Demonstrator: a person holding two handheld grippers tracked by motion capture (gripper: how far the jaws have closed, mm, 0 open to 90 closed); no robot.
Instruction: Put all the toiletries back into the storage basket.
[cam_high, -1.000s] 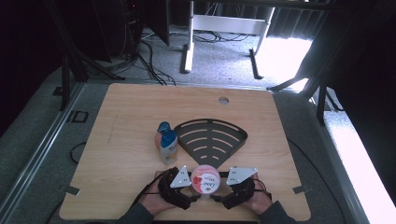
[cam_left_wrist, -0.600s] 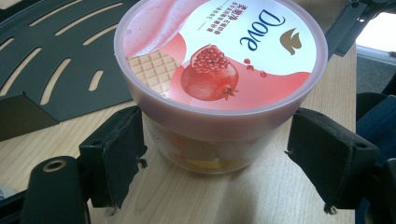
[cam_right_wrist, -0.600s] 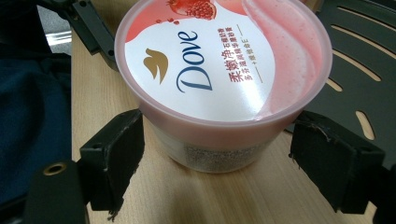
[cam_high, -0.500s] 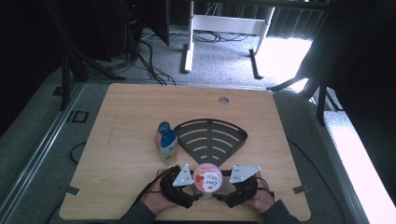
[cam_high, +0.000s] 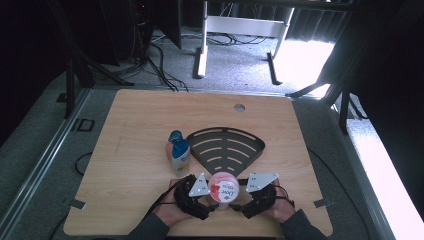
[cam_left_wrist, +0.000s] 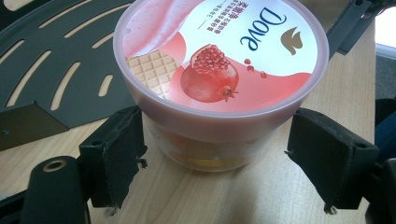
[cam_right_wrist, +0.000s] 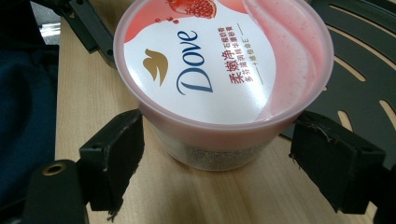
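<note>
Your pink Dove tub (cam_high: 222, 186) stands upright just in front of the black slotted rack (cam_high: 227, 145). Left gripper (cam_left_wrist: 212, 161) and right gripper (cam_right_wrist: 215, 158) both straddle it, jaws wide, not clamping. Blue-capped bottle (cam_high: 179, 152) sits left of rack.

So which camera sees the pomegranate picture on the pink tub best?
The left gripper view: the whole pomegranate sits upright on the tub lid. The right gripper view catches part of it at the top edge. In the high view it's a tiny red blur.
</note>
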